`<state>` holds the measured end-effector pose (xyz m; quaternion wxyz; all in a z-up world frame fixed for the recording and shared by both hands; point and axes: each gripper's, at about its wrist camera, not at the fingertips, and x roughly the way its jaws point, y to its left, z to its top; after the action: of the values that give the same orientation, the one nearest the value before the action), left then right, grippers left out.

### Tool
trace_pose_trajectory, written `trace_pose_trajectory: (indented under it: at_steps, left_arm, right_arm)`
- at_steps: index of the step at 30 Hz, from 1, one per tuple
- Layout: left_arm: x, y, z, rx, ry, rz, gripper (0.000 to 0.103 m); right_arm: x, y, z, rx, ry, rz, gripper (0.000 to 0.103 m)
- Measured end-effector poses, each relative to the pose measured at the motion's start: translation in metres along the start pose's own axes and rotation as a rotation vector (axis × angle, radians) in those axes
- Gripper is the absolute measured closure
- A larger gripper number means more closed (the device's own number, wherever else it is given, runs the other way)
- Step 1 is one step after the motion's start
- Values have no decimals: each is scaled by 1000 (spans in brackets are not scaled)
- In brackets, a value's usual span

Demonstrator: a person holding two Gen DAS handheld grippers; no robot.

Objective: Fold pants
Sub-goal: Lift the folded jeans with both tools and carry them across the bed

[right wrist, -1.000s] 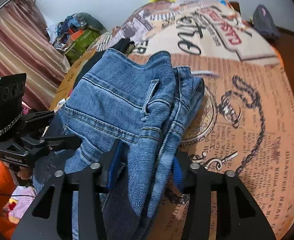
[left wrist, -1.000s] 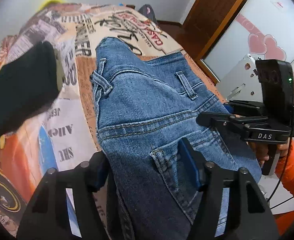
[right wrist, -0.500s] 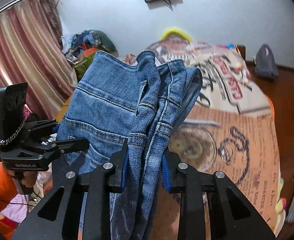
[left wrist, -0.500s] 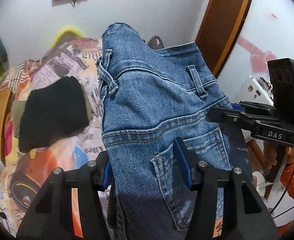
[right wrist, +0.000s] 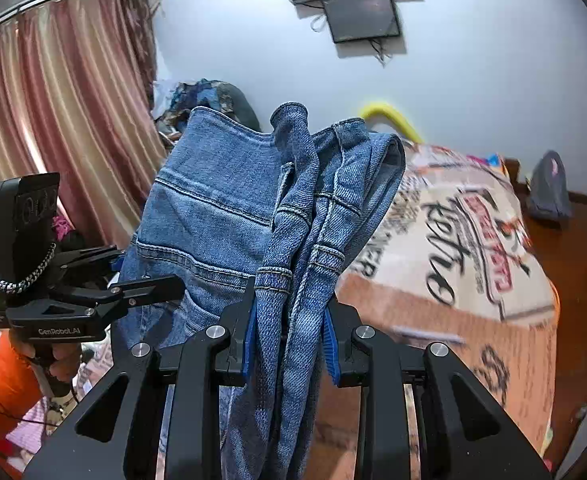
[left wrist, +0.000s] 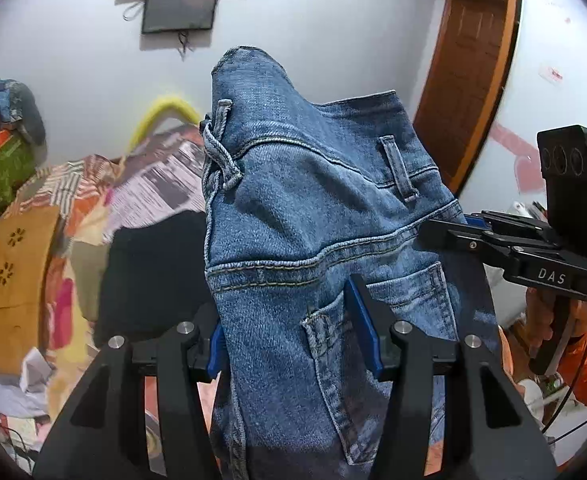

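A pair of blue jeans hangs in the air, held up by both grippers, waistband end upward. My left gripper is shut on the jeans near a back pocket. My right gripper is shut on the bunched side edge of the jeans. The right gripper also shows in the left wrist view at the jeans' right edge. The left gripper shows in the right wrist view at their left edge. The lower part of the jeans is hidden below both views.
A bed with a printed newspaper-style cover lies below. A black garment lies on it. A clothes pile sits by the curtain. A dark bag stands on the floor. A door is at the right.
Both grippers have lifted the jeans off the bed and tilted upward. The wall and the screen on it have come into view. The right jaws have closed tighter on the denim.
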<state>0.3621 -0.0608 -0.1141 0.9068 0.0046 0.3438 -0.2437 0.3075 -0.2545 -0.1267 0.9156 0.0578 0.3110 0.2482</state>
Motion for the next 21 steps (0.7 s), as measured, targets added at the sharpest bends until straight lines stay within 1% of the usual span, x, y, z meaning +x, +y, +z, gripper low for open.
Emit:
trace_pose_trajectory:
  at_steps: [4,8,12,16,21]
  left_arm:
    - [-1,30,10,-24,-16,24,50]
    - [5,56,17,-31,-20,54,50]
    - [20,89,23,-56,-13,76,50]
    - [37,115,26,-65,-12,103,50]
    - [64,152,30,-91,9,115,51]
  right_arm:
    - [21,10,19,-23,-14,20,78]
    - [53,16,35,-32,-10,43,78]
    - [87,16,48,-25,2,70,78]
    - [118,18,58,-34,12,79,78]
    - [162,15,70,-31,33,90,78]
